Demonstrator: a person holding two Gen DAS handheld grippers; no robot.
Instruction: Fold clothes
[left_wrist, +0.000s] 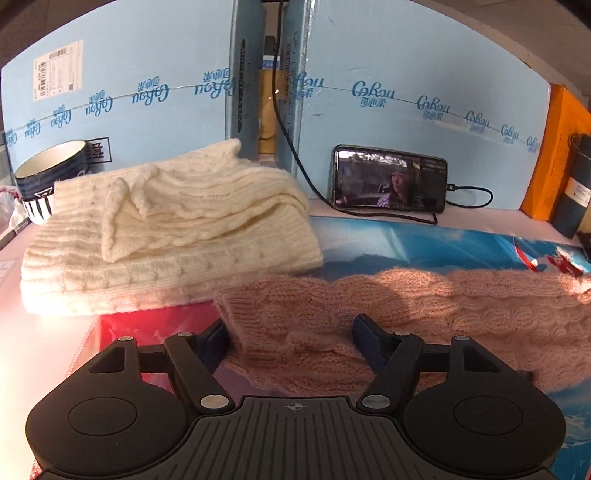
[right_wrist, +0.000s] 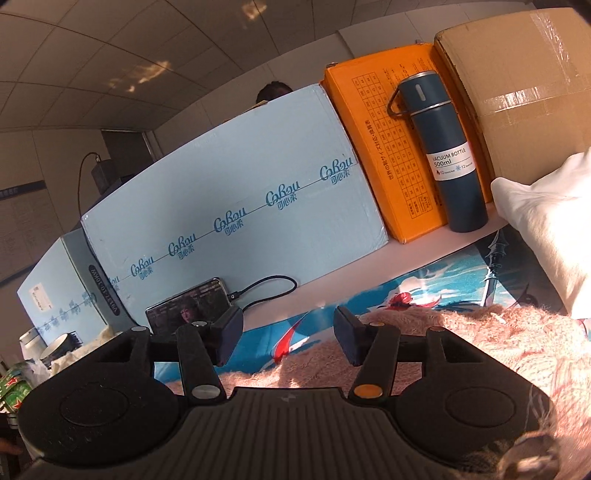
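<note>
Boxes (left_wrist: 147, 110), pale blue and printed, wall off the far side of the counter (left_wrist: 44, 350) ahead of both tools; the right wrist view alone adds an orange box (right_wrist: 384, 147) and a brown carton (right_wrist: 517, 74) to their right.
Printed mat (left_wrist: 424, 243), blue and red, under the knitwear.
Pink sweater (left_wrist: 406, 306), cable-knit, spread flat; one end lies between the fingers of the left tool (left_wrist: 291, 332), which stands wide open with nothing clamped. In the right wrist view it runs beneath and right of the right tool (right_wrist: 288, 332), also wide open and holding nothing.
Cream sweater (left_wrist: 166, 229), folded, ahead-left of the left tool; shown whole only in the left view.
White cloth (right_wrist: 554, 221), far right, right view only.
Vacuum bottle (right_wrist: 447, 155), dark blue, upright, labelled only there.
Phone (left_wrist: 389, 179), screen lit, cable attached.
Mug (left_wrist: 51, 173), far left.
</note>
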